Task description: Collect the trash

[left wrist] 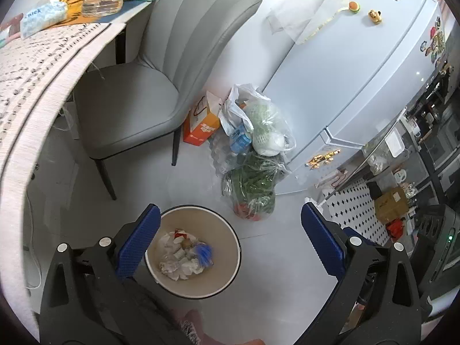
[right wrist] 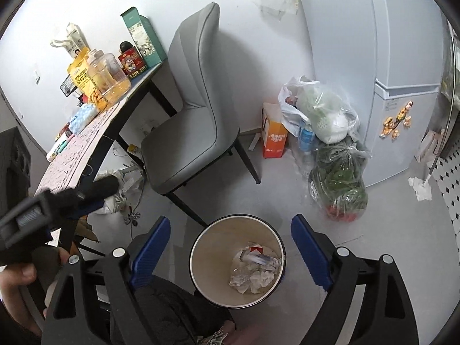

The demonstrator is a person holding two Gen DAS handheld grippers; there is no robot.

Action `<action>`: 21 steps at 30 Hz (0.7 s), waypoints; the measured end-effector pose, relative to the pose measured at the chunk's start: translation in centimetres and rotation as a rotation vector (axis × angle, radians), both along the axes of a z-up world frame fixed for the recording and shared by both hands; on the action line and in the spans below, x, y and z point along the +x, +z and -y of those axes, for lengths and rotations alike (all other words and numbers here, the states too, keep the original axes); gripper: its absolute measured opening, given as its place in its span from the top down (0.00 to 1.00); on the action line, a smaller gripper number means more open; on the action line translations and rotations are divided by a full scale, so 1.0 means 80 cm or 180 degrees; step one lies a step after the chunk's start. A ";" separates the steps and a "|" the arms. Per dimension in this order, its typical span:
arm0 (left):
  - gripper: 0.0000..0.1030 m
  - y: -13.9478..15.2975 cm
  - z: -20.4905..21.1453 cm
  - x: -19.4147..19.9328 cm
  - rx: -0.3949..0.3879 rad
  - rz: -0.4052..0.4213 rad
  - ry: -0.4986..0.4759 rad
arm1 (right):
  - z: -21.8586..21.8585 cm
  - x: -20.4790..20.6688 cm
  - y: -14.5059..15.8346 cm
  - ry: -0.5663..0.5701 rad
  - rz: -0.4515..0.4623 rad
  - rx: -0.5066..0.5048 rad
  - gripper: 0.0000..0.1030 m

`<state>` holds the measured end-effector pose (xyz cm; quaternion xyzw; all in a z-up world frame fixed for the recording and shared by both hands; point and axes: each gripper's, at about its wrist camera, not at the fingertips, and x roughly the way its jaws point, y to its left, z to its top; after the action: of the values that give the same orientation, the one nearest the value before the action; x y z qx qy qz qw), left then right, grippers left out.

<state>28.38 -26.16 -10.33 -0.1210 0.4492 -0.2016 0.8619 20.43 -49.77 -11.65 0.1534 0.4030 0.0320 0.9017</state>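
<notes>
A round beige trash bin (left wrist: 221, 270) stands on the grey floor and holds crumpled paper and wrappers (left wrist: 184, 256), with a blurred blue item on top. It also shows in the right wrist view (right wrist: 207, 261), with its trash (right wrist: 254, 271). My left gripper (left wrist: 230, 238) is open and empty, above the bin. My right gripper (right wrist: 230, 247) is open and empty, also above the bin. The left gripper's body shows at the left of the right wrist view.
A grey chair (right wrist: 195, 126) stands at a table (right wrist: 74, 155) with bottles and boxes. Plastic bags of groceries (right wrist: 336, 155) and an orange box (right wrist: 273, 138) sit by a white fridge (right wrist: 396, 115). Crumpled tissue (right wrist: 419, 187) lies on the floor at right. Clutter lies under the table.
</notes>
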 end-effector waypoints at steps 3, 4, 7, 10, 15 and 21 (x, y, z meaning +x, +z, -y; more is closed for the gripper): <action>0.06 0.017 -0.016 -0.008 0.0026 0.0094 0.0034 | -0.014 -0.005 0.011 -0.0007 0.0070 0.0021 0.12; 0.06 0.021 -0.022 -0.009 0.0033 0.0126 0.0066 | -0.020 -0.007 0.016 -0.0012 0.0089 0.0020 0.11; 0.06 0.043 -0.052 -0.017 0.0008 0.0222 0.0219 | -0.037 -0.011 0.028 -0.0005 0.0110 -0.0001 0.08; 0.06 0.065 -0.087 -0.031 -0.0029 0.0343 0.0399 | -0.057 -0.015 0.041 0.0078 0.0082 -0.0012 0.08; 0.06 0.088 -0.137 -0.063 -0.0012 0.0537 0.0546 | -0.093 -0.028 0.069 0.0112 0.0216 -0.0177 0.08; 0.06 0.099 -0.191 -0.101 0.0008 0.0599 0.0707 | -0.126 -0.044 0.083 0.0138 0.0293 -0.0304 0.08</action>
<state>20.28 -10.86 -2.38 -0.1495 0.3504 -0.1148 0.9174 16.90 -39.69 -4.98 0.0997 0.3654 0.0393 0.9246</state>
